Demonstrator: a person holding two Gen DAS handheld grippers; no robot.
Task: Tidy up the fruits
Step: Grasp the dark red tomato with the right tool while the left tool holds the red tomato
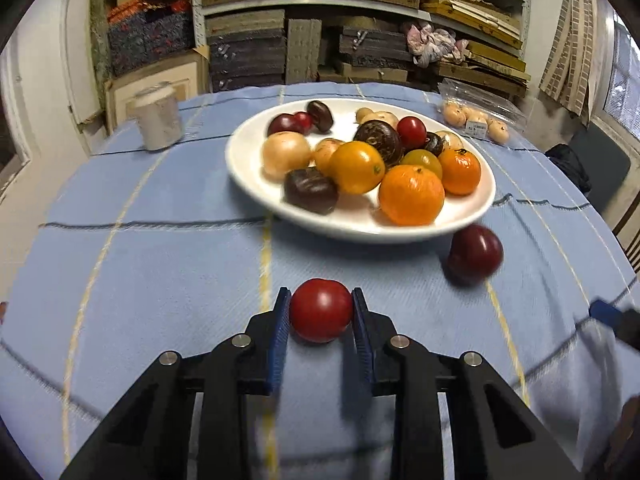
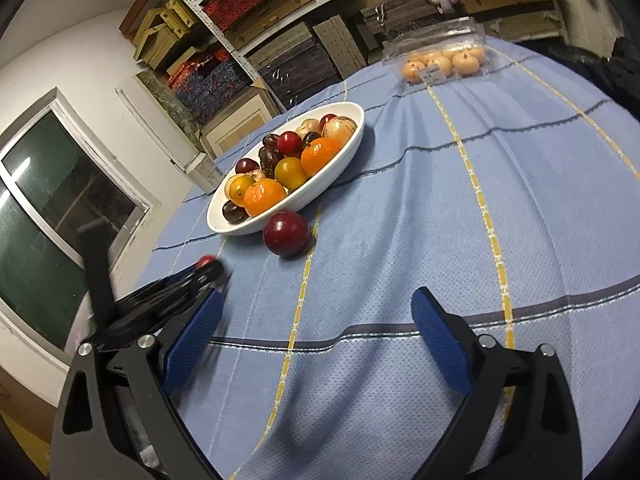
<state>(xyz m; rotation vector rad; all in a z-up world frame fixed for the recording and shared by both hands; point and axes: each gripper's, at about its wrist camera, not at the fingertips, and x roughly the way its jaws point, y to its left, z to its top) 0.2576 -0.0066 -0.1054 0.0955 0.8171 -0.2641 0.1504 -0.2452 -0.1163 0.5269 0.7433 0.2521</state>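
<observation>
My left gripper is shut on a small red tomato just above the blue tablecloth, in front of the white oval plate. The plate holds several fruits: oranges, yellow and red tomatoes, dark plums and pale round fruits. A dark red plum lies on the cloth beside the plate's near right rim. In the right wrist view my right gripper is open and empty over the cloth, well short of the plum and the plate. The left gripper with its tomato shows at the left.
A clear plastic box of pale orange fruits sits at the table's far right. A grey-white roll stands at the far left. Shelves stacked with boxes are behind the round table. A window is at the left in the right wrist view.
</observation>
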